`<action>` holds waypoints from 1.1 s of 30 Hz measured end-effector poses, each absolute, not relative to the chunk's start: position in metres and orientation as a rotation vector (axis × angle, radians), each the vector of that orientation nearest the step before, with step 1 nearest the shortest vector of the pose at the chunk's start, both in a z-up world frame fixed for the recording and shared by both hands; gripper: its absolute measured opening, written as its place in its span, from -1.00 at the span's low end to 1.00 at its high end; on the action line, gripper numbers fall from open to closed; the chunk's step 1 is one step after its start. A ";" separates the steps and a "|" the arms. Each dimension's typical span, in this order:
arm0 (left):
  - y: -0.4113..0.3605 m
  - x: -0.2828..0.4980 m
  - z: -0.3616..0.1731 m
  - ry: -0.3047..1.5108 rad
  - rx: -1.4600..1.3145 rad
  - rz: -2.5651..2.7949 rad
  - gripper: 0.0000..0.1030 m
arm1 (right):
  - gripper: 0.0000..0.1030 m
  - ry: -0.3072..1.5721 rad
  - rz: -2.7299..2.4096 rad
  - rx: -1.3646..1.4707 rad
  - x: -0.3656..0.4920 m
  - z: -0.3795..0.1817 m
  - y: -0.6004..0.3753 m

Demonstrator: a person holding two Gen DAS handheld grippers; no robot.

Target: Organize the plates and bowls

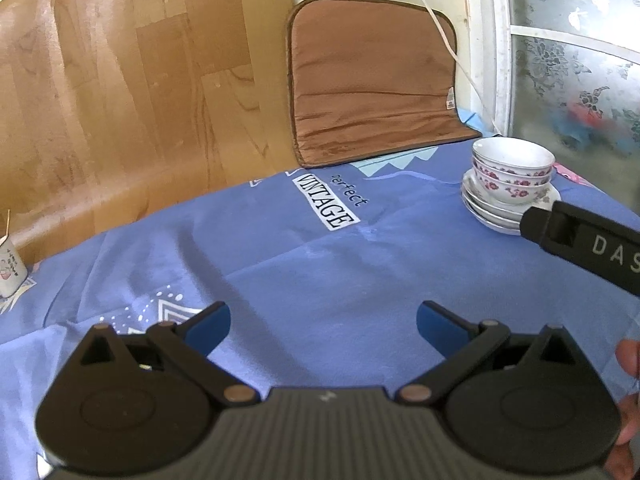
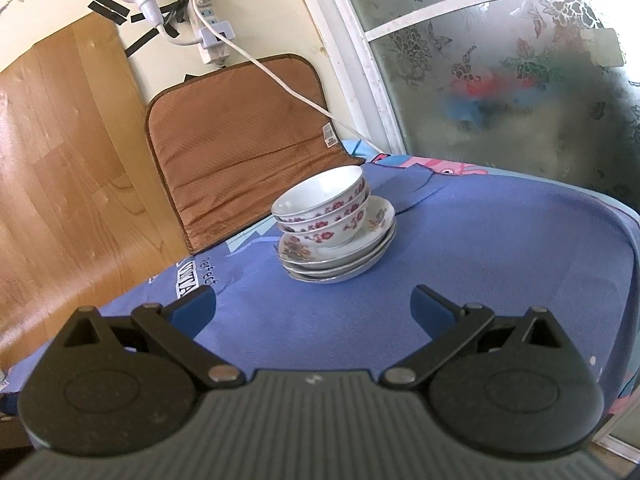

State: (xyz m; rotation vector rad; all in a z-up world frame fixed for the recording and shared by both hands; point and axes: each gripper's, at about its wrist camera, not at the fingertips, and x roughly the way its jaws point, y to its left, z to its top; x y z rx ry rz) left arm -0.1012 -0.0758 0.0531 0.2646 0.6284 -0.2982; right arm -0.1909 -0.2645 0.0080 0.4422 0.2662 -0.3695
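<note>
Several floral bowls [image 2: 324, 210] sit nested on a stack of white floral plates [image 2: 340, 260] on the blue cloth of the table [image 2: 480, 248]. The same stack of bowls [image 1: 512, 172] and plates [image 1: 488, 212] shows at the far right in the left wrist view. My right gripper [image 2: 314, 306] is open and empty, a short way in front of the stack. My left gripper [image 1: 323, 326] is open and empty over bare cloth, well to the left of the stack. The right gripper's black body [image 1: 584, 246] shows beside the plates in the left wrist view.
A brown cushion [image 1: 368, 80] leans on the wall behind the table. A wooden panel [image 1: 120, 92] stands to the left. A white cable [image 2: 288, 88] runs down from a power strip [image 2: 208, 36]. A small paper cup [image 1: 10, 268] stands at the left edge. A frosted glass door [image 2: 520, 80] is on the right.
</note>
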 end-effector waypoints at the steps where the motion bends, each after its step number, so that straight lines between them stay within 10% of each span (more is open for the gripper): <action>1: -0.075 -0.101 0.054 0.628 0.263 -0.296 1.00 | 1.00 0.266 -0.369 0.442 -0.191 0.008 -0.264; 33: -0.077 -0.104 0.053 0.653 0.296 -0.288 1.00 | 1.00 0.288 -0.345 0.454 -0.187 0.007 -0.266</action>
